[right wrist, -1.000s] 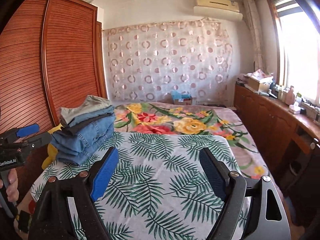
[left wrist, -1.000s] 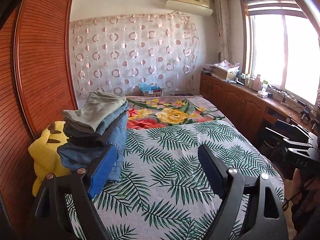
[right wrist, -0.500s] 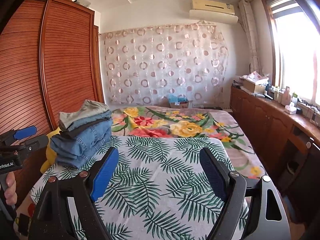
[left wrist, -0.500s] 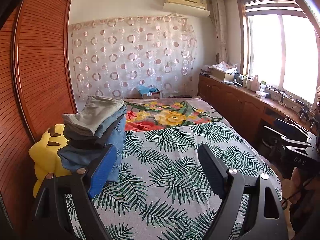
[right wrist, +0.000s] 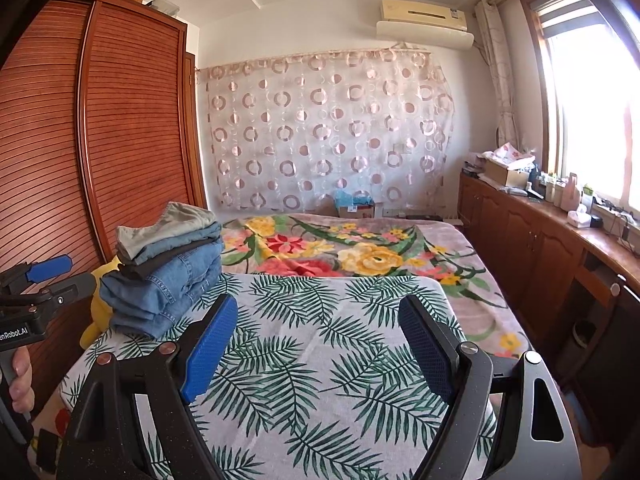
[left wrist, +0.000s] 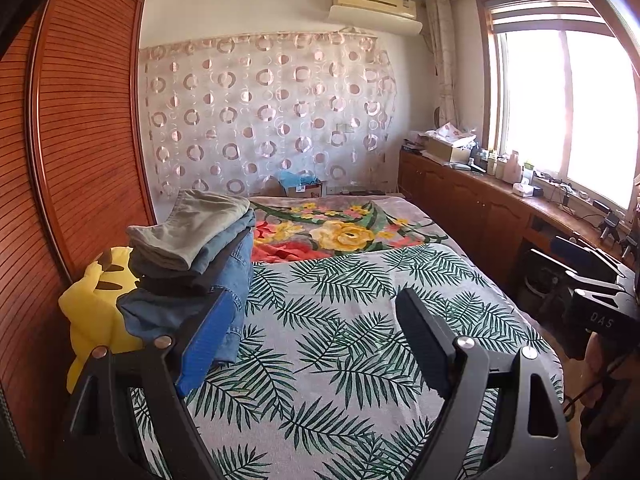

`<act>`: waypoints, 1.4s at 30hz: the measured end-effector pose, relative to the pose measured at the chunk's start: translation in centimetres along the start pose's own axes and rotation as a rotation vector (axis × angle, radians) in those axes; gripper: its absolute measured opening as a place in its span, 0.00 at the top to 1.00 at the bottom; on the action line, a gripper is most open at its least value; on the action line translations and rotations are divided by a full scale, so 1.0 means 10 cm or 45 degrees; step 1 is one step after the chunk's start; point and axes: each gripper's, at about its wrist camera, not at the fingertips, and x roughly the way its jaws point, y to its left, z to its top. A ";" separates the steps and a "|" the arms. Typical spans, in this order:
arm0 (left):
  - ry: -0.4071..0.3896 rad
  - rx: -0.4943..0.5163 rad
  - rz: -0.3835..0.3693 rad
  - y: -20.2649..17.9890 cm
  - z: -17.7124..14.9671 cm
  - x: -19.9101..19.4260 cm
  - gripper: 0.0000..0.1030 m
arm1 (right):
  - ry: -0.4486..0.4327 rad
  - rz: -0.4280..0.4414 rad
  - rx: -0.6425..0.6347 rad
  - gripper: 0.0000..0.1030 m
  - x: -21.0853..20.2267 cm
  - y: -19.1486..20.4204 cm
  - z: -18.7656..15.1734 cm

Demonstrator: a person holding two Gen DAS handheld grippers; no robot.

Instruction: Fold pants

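Currently, no unfolded garment lies on the working area. The stack of folded pants (left wrist: 192, 256) sits at the left edge of the bed (left wrist: 360, 320), on the leaf-print cover (right wrist: 320, 340), with a khaki pair on top, dark and pale-blue pairs beneath, and denim at the bottom. A yellow plush toy (left wrist: 92, 312) is wedged between the stack and the wooden wardrobe (left wrist: 80, 120) at far left.

Task status, judged from the layout: the pairs in the stack appear folded and put away. The leaf-print area in front of both tools carries nothing, so either the work is complete or a further pair must be fetched from outside the field of view. No such pair is visible in either view.

Tool state:
- The left gripper (left wrist: 316, 340) has its jaws spread wide. Nothing sits between them. Its left pad overlaps the stack in the view; contact cannot be confirmed.
- The right gripper (right wrist: 320, 344) is likewise spread wide and empty, held above the bed and apart from the stack.
- In the right wrist view, the left tool appears at the near left edge, gripped by the person's hand (right wrist: 18, 376).

Far background: a ring-pattern curtain (right wrist: 328, 132) and an air conditioner (right wrist: 424, 18) above it.
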 end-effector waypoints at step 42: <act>-0.012 -0.002 0.002 -0.02 0.01 -0.05 0.19 | -0.018 -0.001 -0.005 0.18 -0.02 0.01 -0.02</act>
